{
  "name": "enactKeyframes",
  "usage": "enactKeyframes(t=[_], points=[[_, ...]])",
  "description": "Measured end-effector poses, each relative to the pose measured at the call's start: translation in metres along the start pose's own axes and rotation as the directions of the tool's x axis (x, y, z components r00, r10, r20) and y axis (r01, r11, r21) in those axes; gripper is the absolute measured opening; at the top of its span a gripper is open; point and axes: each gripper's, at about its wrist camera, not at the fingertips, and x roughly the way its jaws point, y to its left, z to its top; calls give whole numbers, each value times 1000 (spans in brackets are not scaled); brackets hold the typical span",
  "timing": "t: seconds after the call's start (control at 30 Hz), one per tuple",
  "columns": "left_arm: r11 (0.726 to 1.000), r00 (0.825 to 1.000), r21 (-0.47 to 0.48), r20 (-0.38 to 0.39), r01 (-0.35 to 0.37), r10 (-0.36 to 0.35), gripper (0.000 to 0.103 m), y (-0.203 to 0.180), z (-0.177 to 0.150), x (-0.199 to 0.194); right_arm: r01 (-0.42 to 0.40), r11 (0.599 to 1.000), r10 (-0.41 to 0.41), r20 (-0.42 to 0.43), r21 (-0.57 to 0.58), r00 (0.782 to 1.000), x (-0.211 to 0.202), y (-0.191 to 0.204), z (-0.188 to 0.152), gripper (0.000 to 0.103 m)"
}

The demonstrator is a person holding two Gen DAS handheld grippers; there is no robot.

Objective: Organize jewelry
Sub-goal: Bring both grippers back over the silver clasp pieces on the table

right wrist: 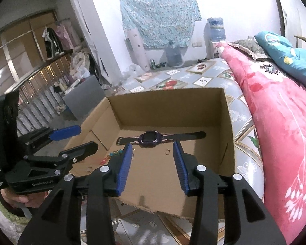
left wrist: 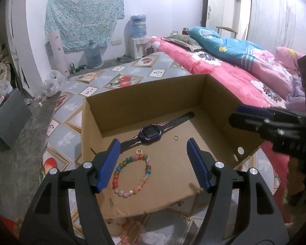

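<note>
An open cardboard box (left wrist: pixel 144 94) (right wrist: pixel 169 102) sits on a patterned table. Inside lie a purple smartwatch (left wrist: pixel 150 132) (right wrist: pixel 151 137), a small gold ring (left wrist: pixel 176 137) (right wrist: pixel 167 152) and a colourful bead bracelet (left wrist: pixel 130 175), partly hidden in the right wrist view (right wrist: pixel 114 154). My left gripper (left wrist: pixel 153 159) is open and empty, just above the bracelet. My right gripper (right wrist: pixel 152 161) is open and empty over the box's near floor, short of the ring and watch. The right gripper shows at the right edge of the left wrist view (left wrist: pixel 275 126); the left gripper shows at left in the right wrist view (right wrist: pixel 71 143).
Another bead bracelet (left wrist: pixel 130 228) lies on the tablecloth in front of the box. A bed with pink and blue quilts (left wrist: pixel 244 61) (right wrist: pixel 279 106) borders the table on the right. Water bottles (left wrist: pixel 93 55) and clutter stand on the floor behind.
</note>
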Motion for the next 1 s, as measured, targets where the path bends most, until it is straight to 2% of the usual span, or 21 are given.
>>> enactKeyframes(t=[0.23, 0.5, 0.63, 0.73, 1.0], points=[[999, 998, -36, 59, 8, -5, 67, 12, -21, -33, -32, 999, 31, 73, 7, 997, -46, -25, -11, 41], [997, 998, -74, 69, 14, -9, 68, 28, -55, -60, -49, 999, 49, 43, -9, 998, -69, -30, -40, 41], [997, 998, -75, 53, 26, -22, 68, 32, -72, -68, -53, 998, 53, 5, -36, 999, -75, -23, -59, 41], [997, 998, -64, 41, 49, -47, 68, 30, -81, -71, -69, 997, 67, -59, -32, 996, -70, -18, -77, 41], [992, 993, -37, -26, 118, -119, 69, 5, -105, -55, -77, 997, 74, -208, -6, 975, -37, -4, -122, 41]])
